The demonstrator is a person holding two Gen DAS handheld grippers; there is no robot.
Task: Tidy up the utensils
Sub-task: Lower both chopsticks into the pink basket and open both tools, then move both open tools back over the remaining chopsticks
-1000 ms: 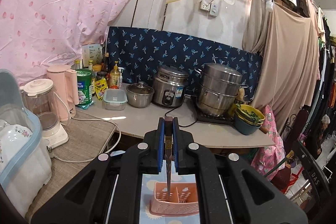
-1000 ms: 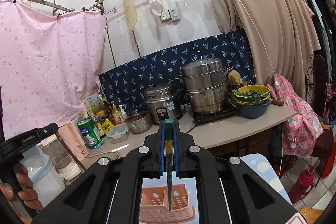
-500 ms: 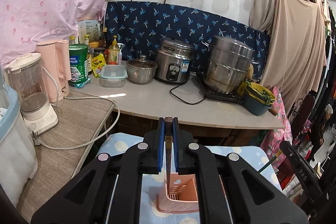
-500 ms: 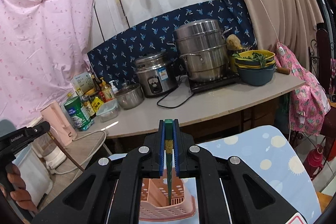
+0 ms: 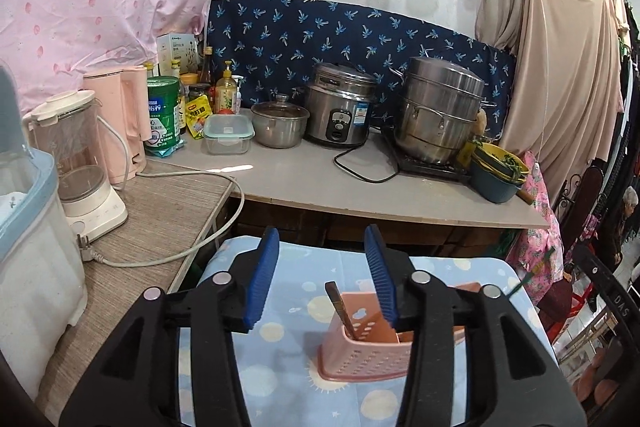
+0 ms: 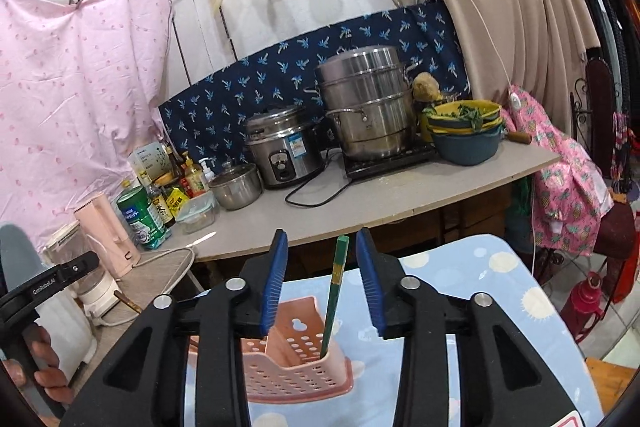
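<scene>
A pink perforated utensil holder [image 5: 362,349] [image 6: 298,359] stands on a blue table cloth with sun and cloud prints. A brown chopstick [image 5: 340,307] leans in the holder, free between the blue pads of my left gripper [image 5: 322,277], whose jaws are opening. A green chopstick [image 6: 334,297] stands in the holder between the pads of my right gripper [image 6: 322,277]; those jaws are opening too and touch nothing. A hand [image 6: 44,375] on the left gripper's handle shows at the lower left of the right wrist view.
Behind the table runs a grey counter [image 5: 320,183] with a rice cooker [image 5: 340,117], a steel steamer pot [image 5: 440,111], a small lidded pot [image 5: 280,123], stacked bowls [image 5: 496,175], jars and a pink kettle [image 5: 120,123]. A blender [image 5: 80,167] and a plastic bin [image 5: 28,247] stand left.
Both grippers came down toward the holder and their jaws parted. The brown and green chopsticks, gripped before, now stand loose in the holder.
</scene>
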